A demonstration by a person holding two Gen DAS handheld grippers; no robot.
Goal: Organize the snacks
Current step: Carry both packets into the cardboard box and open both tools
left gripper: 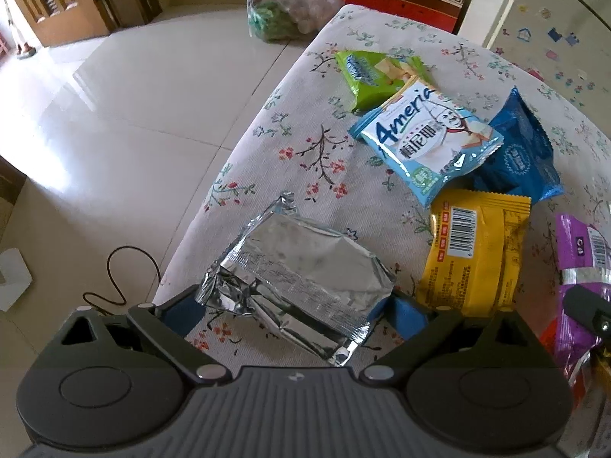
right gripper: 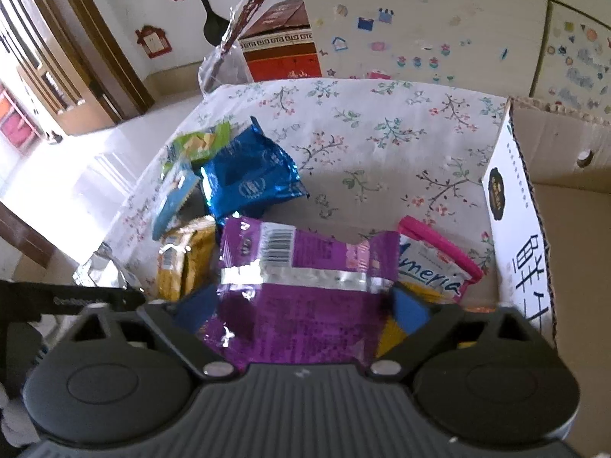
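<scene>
Straddling the silver foil packet [left gripper: 301, 286], left gripper [left gripper: 301, 311] jaws spread wide, pads at its two ends, contact unclear. Right gripper [right gripper: 301, 305] jaws likewise wide around the purple packet [right gripper: 305, 278]. Remaining snacks lie ahead on the floral-cloth desk [left gripper: 305, 145].

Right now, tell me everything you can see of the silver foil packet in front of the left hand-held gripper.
The silver foil packet is a plain, crinkled, pillow-shaped pouch of shiny metallic film with crimped ends and faint print, apparently sealed. It lies flat and skewed on the floral tablecloth, near the table's edge. It sits between the blue pads of the left hand-held gripper, which flank its sides; firm squeezing isn't evident. The yellow packet lies just beside it.
</scene>
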